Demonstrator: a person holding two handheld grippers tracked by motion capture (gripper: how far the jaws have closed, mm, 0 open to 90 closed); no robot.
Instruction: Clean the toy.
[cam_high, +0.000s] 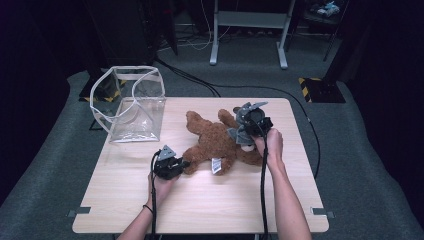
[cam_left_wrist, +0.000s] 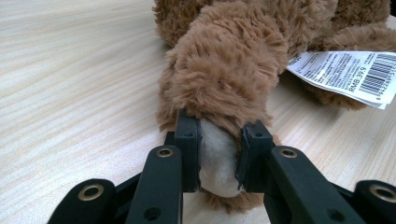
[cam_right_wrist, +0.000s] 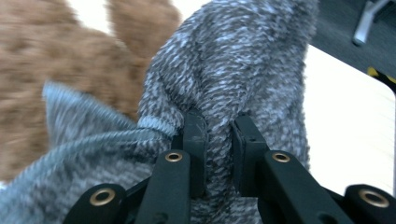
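A brown teddy bear (cam_high: 212, 140) lies on the wooden table (cam_high: 200, 200), with a white label (cam_high: 216, 165) at its side. My left gripper (cam_high: 184, 163) is shut on the bear's near foot (cam_left_wrist: 219, 70), its pads (cam_left_wrist: 189, 140) squeezing the pale sole. My right gripper (cam_high: 244, 131) sits at the bear's head end, shut on a fold of grey knitted cloth (cam_right_wrist: 243, 60) that covers the head. Brown fur (cam_right_wrist: 56, 70) shows behind the knit in the right gripper view. The bear's face is hidden.
A clear plastic bag with white trim (cam_high: 132, 102) stands open at the table's back left corner. The barcode label (cam_left_wrist: 355, 74) lies on the wood right of the foot. Black cables trail off both grippers toward the front edge.
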